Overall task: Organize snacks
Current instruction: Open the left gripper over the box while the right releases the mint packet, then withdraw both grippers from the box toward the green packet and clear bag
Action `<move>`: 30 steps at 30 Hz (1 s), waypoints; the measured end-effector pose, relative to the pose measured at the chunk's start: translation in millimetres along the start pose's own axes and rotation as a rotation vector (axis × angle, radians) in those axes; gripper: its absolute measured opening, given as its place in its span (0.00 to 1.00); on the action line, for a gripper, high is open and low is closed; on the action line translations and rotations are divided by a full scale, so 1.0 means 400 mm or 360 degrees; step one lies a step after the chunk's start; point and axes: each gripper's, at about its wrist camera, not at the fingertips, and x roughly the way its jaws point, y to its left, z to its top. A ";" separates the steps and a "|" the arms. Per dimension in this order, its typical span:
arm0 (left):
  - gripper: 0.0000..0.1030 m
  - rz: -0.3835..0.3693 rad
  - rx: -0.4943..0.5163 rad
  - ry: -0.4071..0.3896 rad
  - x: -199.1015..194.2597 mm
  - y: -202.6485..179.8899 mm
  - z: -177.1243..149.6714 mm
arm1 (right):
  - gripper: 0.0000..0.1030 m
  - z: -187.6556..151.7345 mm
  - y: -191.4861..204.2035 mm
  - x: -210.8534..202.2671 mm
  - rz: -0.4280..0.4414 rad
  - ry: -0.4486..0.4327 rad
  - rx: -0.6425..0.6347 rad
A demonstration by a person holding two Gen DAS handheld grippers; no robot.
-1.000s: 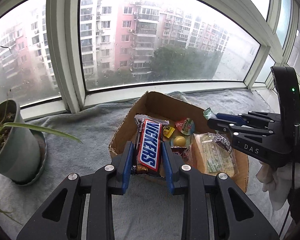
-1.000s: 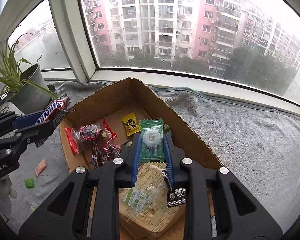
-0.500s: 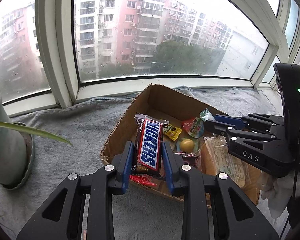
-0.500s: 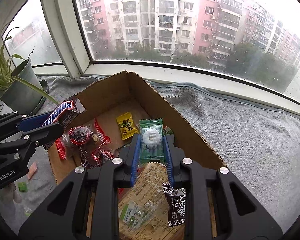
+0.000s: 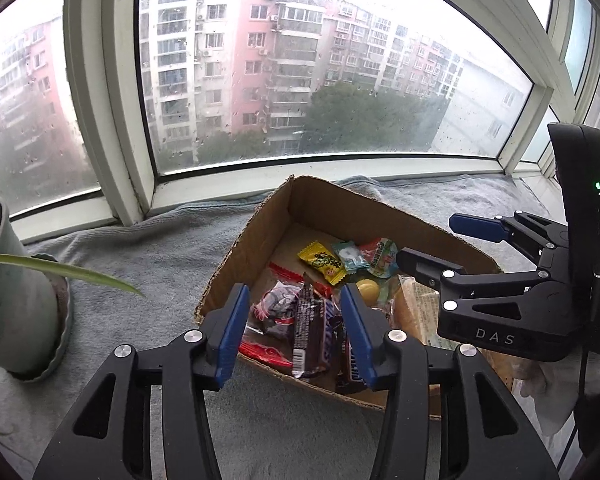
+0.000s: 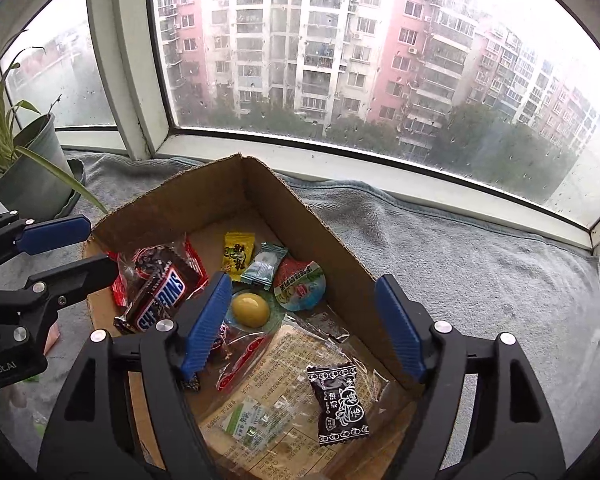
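Both grippers are hanging spread over the cardboard box (image 6: 228, 196) w/ nothing pinched — left gripper (image 5: 294, 330) is sitting above the near-left corner, right gripper (image 6: 300, 324) is straddling the box's right wall. Directly under the left one the Snickers bar (image 6: 160, 300) is lying in the box, resting partly on a red-wrapped candy (image 5: 278, 308); in the left wrist view its long axis is running roughly front-to-back, tilted a bit. Further in, the green mint candy (image 6: 264, 264) is lying flat beside the yellow candy (image 6: 238, 256), near the round jelly cup (image 6: 300, 286).

Judging by this, the drop-in step is finishing for both items. Next move prob. calls for lifting both grippers clear of the walls and reaching for snacks outside — a pink piece (image 6: 52, 334) is peeking out on the towel (image 6: 480, 260) left of the box.
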 end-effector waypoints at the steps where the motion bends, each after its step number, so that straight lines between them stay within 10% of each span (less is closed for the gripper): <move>1: 0.45 0.0006 0.0007 -0.0004 -0.003 -0.001 -0.001 | 0.75 0.001 0.001 -0.006 -0.0003 -0.0003 -0.0003; 30: 0.45 0.0141 -0.0078 -0.0193 -0.387 0.201 -0.120 | 0.75 -0.081 0.144 -0.337 0.0247 -0.0210 -0.0075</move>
